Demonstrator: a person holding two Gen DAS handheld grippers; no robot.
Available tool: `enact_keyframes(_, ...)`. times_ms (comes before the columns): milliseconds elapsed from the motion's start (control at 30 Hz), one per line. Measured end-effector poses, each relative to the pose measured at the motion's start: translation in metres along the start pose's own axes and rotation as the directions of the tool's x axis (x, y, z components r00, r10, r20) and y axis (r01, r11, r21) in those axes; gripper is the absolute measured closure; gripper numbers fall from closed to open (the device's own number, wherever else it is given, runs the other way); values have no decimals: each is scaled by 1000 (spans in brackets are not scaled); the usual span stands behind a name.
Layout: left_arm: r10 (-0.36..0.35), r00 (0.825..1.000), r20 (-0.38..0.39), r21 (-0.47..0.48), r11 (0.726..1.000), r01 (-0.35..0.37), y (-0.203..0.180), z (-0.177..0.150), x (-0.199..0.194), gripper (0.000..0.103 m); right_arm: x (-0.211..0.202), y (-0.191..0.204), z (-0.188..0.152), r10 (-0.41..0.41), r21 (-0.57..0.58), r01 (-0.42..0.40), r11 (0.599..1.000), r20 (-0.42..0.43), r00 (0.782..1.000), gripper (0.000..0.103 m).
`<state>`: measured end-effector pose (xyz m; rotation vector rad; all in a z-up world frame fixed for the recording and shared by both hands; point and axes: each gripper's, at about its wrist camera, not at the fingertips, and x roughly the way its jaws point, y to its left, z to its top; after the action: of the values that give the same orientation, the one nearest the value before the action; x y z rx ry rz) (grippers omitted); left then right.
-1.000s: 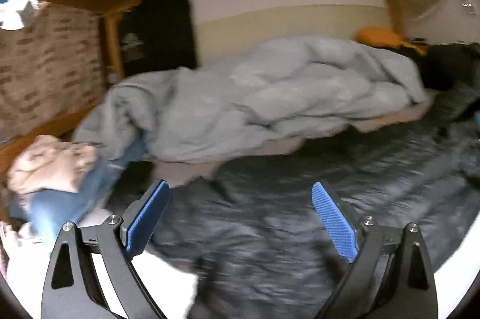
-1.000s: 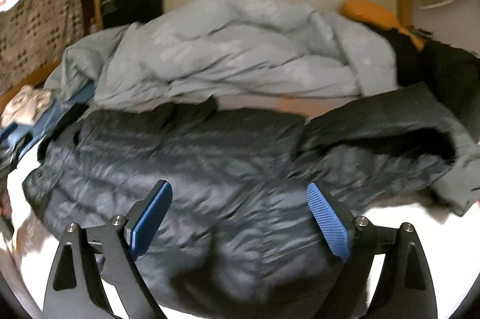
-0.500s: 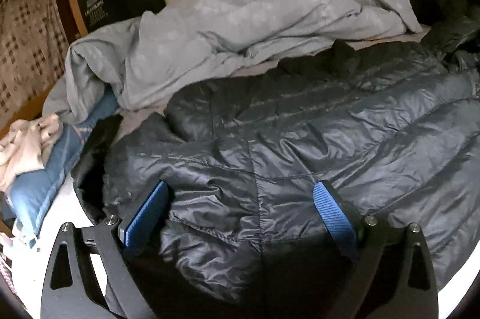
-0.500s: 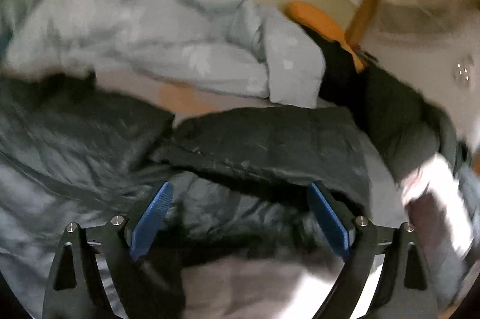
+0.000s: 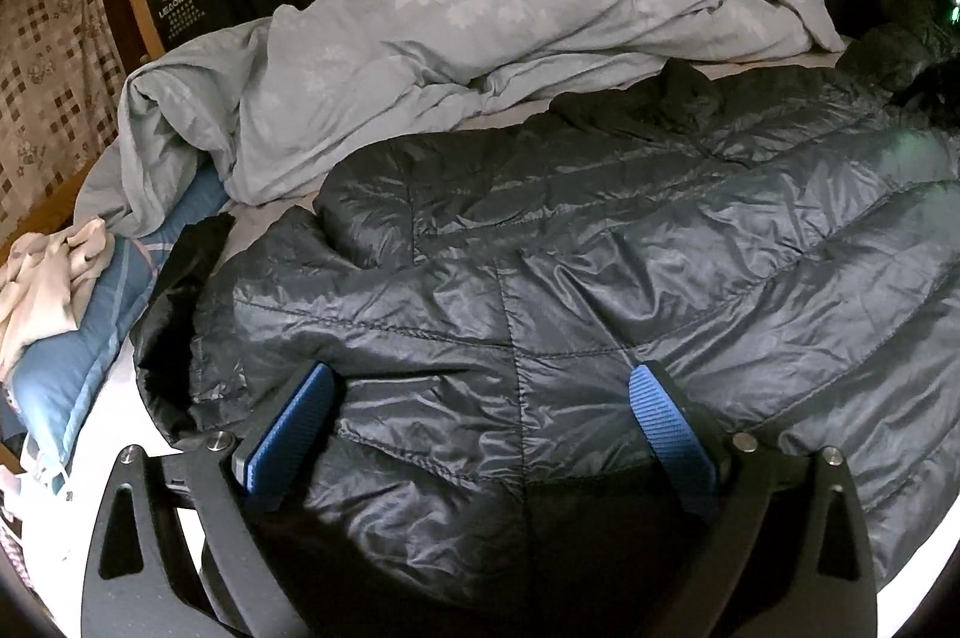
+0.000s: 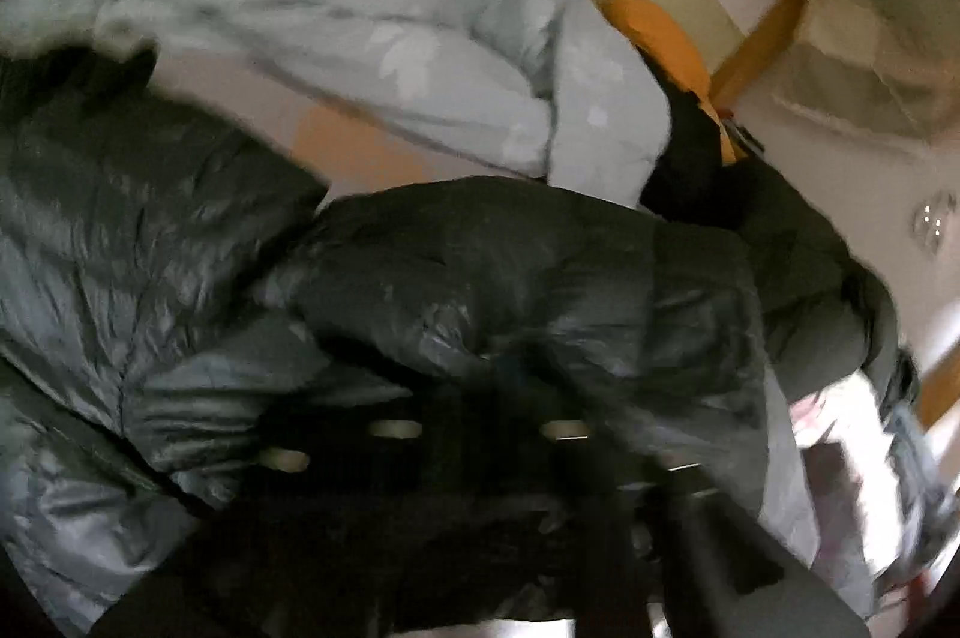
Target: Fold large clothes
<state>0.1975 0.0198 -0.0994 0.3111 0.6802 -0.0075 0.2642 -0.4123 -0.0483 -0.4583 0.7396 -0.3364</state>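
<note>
1. Two grippers on one dark puffer jacket [image 5: 600, 278], which lies spread flat over the near half of the bed, its long axis running left to right, with the grey duvet [image 5: 480, 14] bunched at the far side.
2. Left gripper [image 5: 480, 422] is released, blue pads wide apart, straddling the near left edge, presumably ready to pinch it.
3. Right gripper [image 6: 480, 434] has just clamped shut. Picture's blurry, but it looks clenched on the jacket's sleeve [image 6: 510, 278] at the right end, probably to fold that inward first.
</note>
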Motion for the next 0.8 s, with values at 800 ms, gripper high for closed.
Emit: enact_keyframes(800,-435,841,323,147,901,409,-53,0,-115,5,-181,39,2,679,150,-779,609,410,609,99)
